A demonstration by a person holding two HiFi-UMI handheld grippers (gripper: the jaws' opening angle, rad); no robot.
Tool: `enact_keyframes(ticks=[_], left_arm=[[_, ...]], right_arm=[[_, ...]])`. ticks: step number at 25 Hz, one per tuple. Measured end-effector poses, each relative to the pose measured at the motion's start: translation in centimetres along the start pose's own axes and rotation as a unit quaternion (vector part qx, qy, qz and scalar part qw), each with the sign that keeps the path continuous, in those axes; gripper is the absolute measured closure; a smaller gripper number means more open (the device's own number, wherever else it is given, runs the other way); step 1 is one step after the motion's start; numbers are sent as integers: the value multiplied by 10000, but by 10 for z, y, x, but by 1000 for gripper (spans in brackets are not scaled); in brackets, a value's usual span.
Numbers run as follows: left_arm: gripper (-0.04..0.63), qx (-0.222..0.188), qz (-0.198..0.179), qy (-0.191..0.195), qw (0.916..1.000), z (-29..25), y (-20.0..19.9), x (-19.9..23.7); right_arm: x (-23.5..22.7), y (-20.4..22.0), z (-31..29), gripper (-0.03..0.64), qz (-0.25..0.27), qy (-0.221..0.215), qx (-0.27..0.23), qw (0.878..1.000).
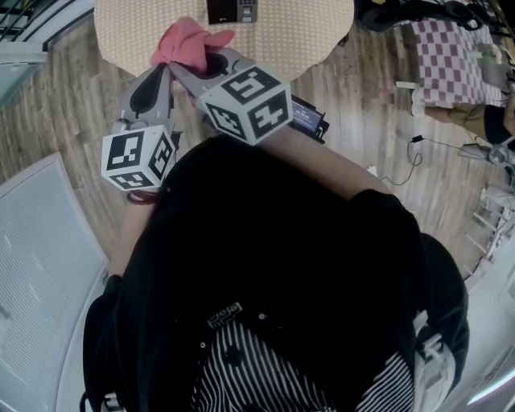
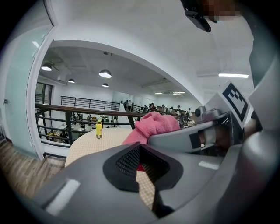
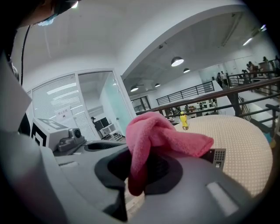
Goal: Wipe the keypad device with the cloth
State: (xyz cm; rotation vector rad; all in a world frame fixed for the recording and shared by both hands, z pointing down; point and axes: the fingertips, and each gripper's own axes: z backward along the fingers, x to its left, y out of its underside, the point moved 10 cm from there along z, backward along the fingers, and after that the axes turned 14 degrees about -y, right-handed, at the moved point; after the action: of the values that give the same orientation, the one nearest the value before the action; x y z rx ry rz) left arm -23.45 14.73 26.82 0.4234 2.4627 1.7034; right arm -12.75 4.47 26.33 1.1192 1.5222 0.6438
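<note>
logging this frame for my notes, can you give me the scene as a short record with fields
cloth: pink, bunched, draped out of the jaws
right gripper: shut on the cloth
left gripper: jaws together, holding nothing, close beside the right gripper
keypad device: lying on the table, apart from the cloth
table: round, beige woven top
wiping: not yet begun

keypad device (image 1: 232,10), cropped at top edge
</note>
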Motion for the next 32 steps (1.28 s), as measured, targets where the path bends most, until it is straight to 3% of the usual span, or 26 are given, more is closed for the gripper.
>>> enact_keyframes(ticks=[7,16,20,32], left_arm=[[594,55,-4,-240,9997,-51,-19,-28],[594,160,-150,-228,9995,-107,-40,-73],[592,236,-331,-46,9992,-108,-35,-76],[594,312,-307,-7,9990,-126,-41,-81]], right_arm=[[-62,-24,14,555,-65,-267,-27,9996],[-132,-43,45,554,-238,-354,-198,9989],[-135,-43,39,554,-241,-447,-343,9981],[-145,-48,42,555,-269,-463,-439,9976]])
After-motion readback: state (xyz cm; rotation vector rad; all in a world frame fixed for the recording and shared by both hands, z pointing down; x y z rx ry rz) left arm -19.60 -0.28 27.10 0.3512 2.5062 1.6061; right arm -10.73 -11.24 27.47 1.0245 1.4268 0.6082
